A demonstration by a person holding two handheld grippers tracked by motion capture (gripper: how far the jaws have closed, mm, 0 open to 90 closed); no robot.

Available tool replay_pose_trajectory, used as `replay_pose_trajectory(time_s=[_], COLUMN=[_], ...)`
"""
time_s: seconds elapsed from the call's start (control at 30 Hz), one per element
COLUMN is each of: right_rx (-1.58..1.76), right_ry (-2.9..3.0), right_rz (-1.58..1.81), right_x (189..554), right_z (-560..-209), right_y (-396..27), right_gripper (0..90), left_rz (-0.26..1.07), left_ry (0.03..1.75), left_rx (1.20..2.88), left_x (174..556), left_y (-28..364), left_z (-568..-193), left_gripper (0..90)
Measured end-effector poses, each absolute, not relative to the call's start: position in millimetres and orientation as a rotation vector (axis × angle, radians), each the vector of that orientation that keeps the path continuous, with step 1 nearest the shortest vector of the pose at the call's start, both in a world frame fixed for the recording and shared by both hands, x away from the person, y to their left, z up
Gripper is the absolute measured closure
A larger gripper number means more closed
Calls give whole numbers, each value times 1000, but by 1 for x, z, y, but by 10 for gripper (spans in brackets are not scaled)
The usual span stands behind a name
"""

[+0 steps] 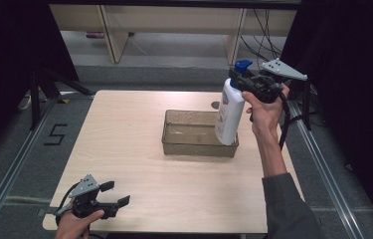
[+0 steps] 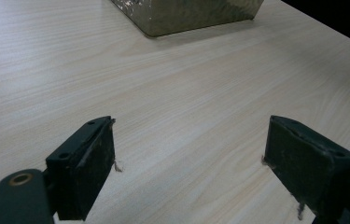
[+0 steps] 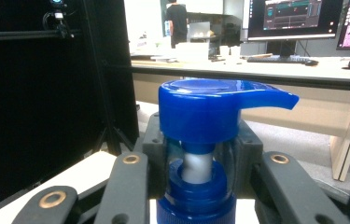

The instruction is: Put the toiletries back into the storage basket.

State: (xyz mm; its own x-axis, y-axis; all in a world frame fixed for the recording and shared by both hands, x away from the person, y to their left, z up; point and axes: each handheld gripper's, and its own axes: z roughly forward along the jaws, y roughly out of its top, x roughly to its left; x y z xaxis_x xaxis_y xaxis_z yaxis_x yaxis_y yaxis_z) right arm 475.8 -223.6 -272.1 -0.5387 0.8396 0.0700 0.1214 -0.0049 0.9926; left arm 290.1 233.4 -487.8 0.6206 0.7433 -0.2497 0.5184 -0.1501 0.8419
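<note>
The pump bottle (image 1: pixel 228 113) hangs in the air over the right end of the bin (image 1: pixel 174 145), white body with a blue pump head on top. In the high view its base overlaps the bin's right rim; whether it touches the bin you cannot tell from that angle. The bottle leans a little, its top toward the right and far side of the table.

Your right gripper (image 1: pixel 243 82) has it by the neck. In the right gripper view the 2 black jaws press on either side of the white stem, just under the blue pump head (image 3: pixel 210 108) and above the blue collar (image 3: pixel 196 196). The spout of the pump head points to the right in that view. The jaws are clamped on the neck, with the bottle's weight hanging below them. Your right hand (image 1: pixel 266 112) grips the tool from below and the forearm comes up along the right edge of the table (image 1: pixel 124 149).

The bin is a translucent, brownish, rectangular tray, sitting slightly right of the table's centre. In the left gripper view 1 corner of the bin (image 2: pixel 186 16) shows at the top, well ahead of the jaws.

Your left gripper (image 1: pixel 113 194) sits at the near left corner of the table, well apart from bin and bottle. Its 2 jaws stand wide apart with nothing but bare wood between them. Your left hand (image 1: pixel 77 224) holds it low over the tabletop.
</note>
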Motion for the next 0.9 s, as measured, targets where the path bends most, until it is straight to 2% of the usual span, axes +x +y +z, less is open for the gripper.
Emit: replay_pose_trajectory(time_s=[0.9], right_rx=[1061], right_ry=[1689], right_rz=[1586], right_x=[503], right_z=[-293], right_y=[-226], right_gripper=[662], left_rz=[274], left_ry=[1018], left_rx=[1813], left_x=[289], left_y=[234], left_z=[-487], left_gripper=[156])
